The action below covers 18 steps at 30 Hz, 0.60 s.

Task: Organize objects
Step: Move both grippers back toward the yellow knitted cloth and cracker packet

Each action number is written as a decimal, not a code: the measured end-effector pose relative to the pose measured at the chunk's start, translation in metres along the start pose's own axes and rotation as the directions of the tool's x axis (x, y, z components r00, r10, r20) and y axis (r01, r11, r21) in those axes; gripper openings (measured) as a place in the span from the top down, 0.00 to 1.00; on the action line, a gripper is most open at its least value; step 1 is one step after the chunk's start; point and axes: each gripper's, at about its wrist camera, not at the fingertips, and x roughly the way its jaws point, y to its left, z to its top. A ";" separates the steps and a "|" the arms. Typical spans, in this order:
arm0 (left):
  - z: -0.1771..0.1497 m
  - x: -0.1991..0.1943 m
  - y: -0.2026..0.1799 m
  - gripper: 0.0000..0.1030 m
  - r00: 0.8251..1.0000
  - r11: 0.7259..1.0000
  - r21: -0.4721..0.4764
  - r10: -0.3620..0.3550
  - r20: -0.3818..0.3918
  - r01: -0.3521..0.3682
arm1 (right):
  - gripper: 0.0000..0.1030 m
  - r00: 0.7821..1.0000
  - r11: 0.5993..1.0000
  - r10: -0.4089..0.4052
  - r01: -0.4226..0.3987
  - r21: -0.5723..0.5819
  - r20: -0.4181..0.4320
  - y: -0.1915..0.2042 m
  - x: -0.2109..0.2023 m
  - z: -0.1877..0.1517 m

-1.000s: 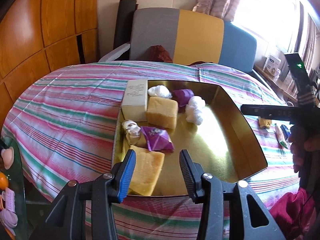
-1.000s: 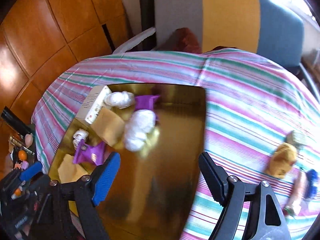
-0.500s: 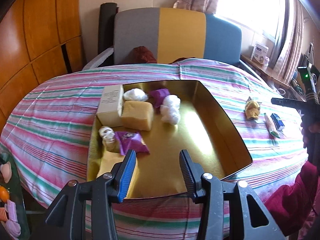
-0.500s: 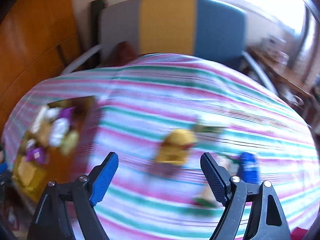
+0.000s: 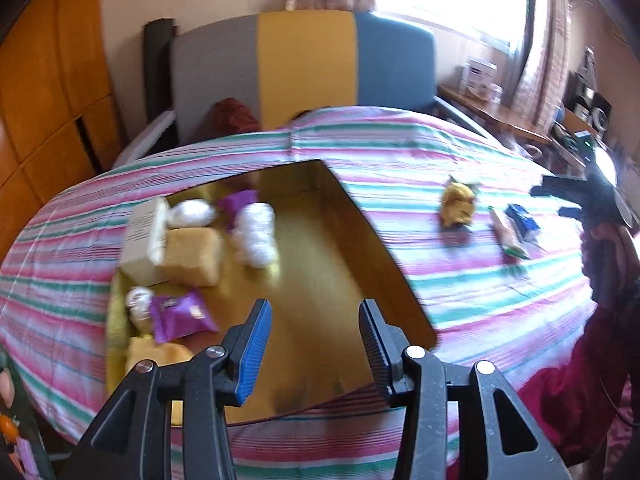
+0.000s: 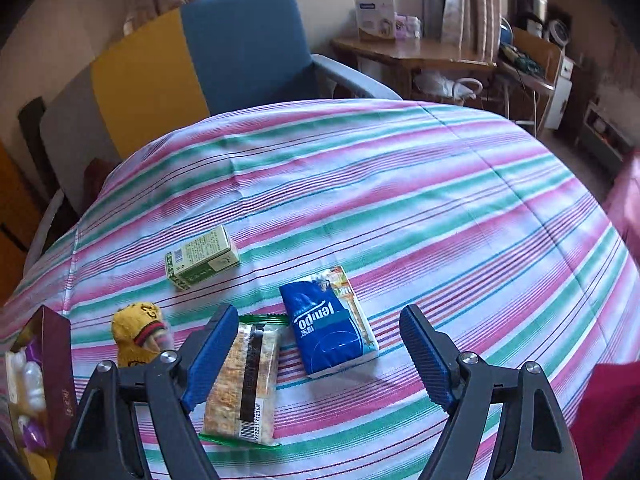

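The room is a lived-in one: wood-panelled cupboards on the left, a bright curtained window at the back, and a chair [image 5: 304, 60] with grey, yellow and blue back panels pushed up to the far edge of the surface [image 6: 400, 184], which is covered in a pink, green and white striped cloth.

Biggest thing on it is the gold tray [image 5: 320, 264], sitting left of centre with its long axis running from the near edge away toward the chair. Its left half is packed: a pale box, yellow sponge blocks, white fluffy bundles and purple packets.

Over on the right, loose on the cloth, well apart from the tray:
- a snack bar pack [image 6: 244, 384] in clear wrap, long axis pointing roughly away from the camera, barcode end nearest
- a blue tissue pack [image 6: 328, 328] just beside it, also lengthwise away, tilted a bit left
- a green box [image 6: 202, 258] further back, lying on its side, long axis left to right
- a small yellow plush [image 6: 136, 336] to the left

The right hand-held gripper [image 6: 320, 344] hangs over the snack bar and tissues, jaws wide, nothing in them. The left hand-held gripper [image 5: 314, 344] sits over the tray's near end, jaws narrower, also empty.
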 end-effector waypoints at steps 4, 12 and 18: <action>0.001 0.006 -0.016 0.56 0.998 0.999 0.002 -0.052 -0.029 0.052 | 0.19 1.000 0.999 -0.004 0.004 0.040 -0.009 -0.010 0.000 -0.002; 0.012 0.009 -0.045 0.56 0.996 0.994 0.064 -0.090 -0.027 0.091 | 0.18 0.998 1.000 0.024 -0.023 0.011 -0.051 -0.005 0.007 -0.004; 0.020 0.019 -0.064 0.56 0.993 0.990 0.073 -0.115 -0.041 0.117 | 0.18 1.000 0.995 0.009 -0.007 0.102 -0.018 -0.026 0.001 0.001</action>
